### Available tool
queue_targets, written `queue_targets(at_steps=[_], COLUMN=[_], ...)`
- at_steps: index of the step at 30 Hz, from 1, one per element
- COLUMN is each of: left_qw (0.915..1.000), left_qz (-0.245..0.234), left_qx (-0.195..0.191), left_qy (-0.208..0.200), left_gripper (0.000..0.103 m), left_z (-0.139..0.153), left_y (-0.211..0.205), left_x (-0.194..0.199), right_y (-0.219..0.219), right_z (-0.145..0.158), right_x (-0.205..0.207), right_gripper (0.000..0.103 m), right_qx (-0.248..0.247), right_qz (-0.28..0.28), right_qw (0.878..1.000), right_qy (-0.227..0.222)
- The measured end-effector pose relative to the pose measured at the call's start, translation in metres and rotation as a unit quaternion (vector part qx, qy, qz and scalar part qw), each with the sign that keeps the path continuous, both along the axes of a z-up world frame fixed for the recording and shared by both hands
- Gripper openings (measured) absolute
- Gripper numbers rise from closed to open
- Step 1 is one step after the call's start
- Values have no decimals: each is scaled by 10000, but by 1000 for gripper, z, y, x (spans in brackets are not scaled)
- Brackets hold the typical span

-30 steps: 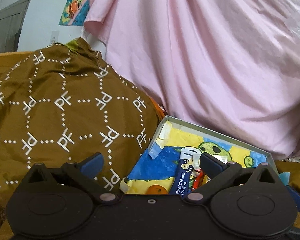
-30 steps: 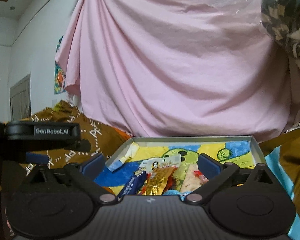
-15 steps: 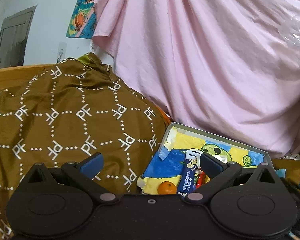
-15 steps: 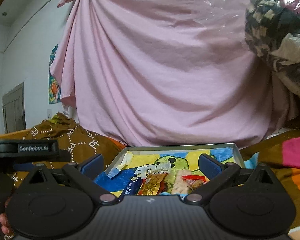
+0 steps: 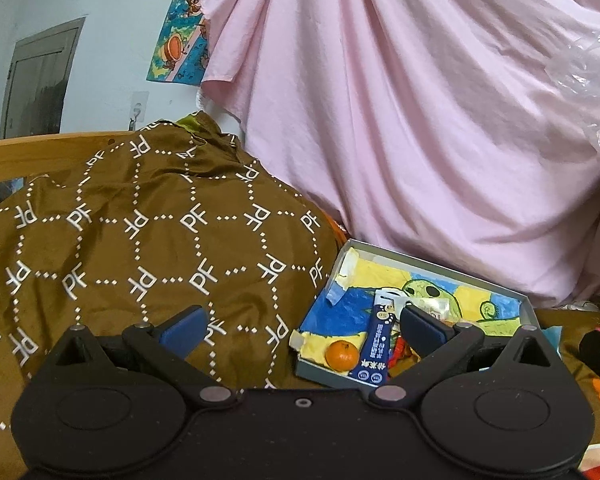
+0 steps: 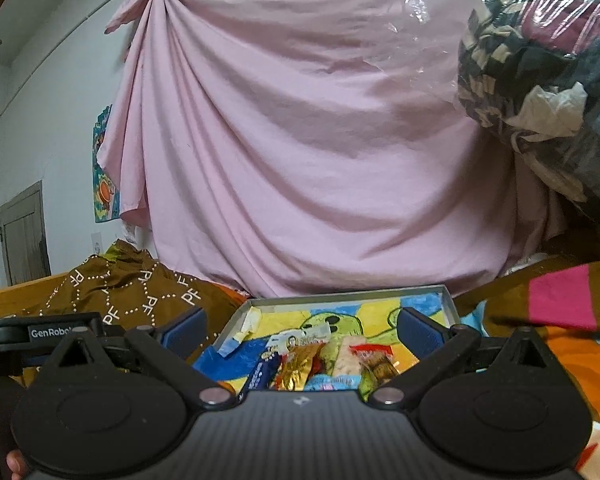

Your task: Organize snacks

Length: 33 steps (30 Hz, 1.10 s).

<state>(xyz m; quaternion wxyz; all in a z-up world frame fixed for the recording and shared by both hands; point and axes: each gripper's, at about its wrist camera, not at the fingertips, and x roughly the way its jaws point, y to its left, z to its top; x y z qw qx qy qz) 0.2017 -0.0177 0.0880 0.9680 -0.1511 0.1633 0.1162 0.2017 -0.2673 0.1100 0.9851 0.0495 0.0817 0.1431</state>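
Observation:
A shallow grey box (image 5: 440, 264) (image 6: 340, 297) lined with a bright cartoon drawing lies on the bed. It holds a small orange (image 5: 341, 355), a long blue packet (image 5: 378, 344) (image 6: 262, 372), a gold packet (image 6: 298, 366), a pale bar (image 6: 350, 358) and a red-and-brown packet (image 6: 374, 360). My left gripper (image 5: 302, 326) hangs open in front of the box's left end, nothing between its fingers. My right gripper (image 6: 300, 330) is open too, held before the box's near side and empty. The box's near edge is hidden behind both gripper bodies.
A brown "PF" patterned cloth (image 5: 140, 240) (image 6: 132, 292) is heaped left of the box. A pink sheet (image 5: 420, 120) (image 6: 320, 140) hangs behind it. A plastic-wrapped bundle (image 6: 540, 80) looms at upper right. Striped bedding (image 6: 560, 320) lies to the right. The left gripper's body (image 6: 40, 334) shows at left.
Both grippers have pulled back and tilted up from the box, so it looks smaller and lower. More wall, poster and sheet show. Both stay open and empty.

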Motion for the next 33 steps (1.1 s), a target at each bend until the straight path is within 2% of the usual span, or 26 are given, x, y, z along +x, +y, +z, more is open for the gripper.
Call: queue_targets(at_steps=[19,33], left_qw=[9999,9991], left_qz=[-124,-214], left_qx=[33,326], left_qy=[26,147], left_gripper=[102,102], left_z=[-8,-22], left_y=[-10,-16], left_x=[-42,-67], right_y=[-10,-9], right_z=[-4,-22], right_x=[-42,-59], right_gripper=[103,103], right_qx=[10,-169], right_qz=[-244,-461], right_qw=[9996,9976], right_qy=[139,497])
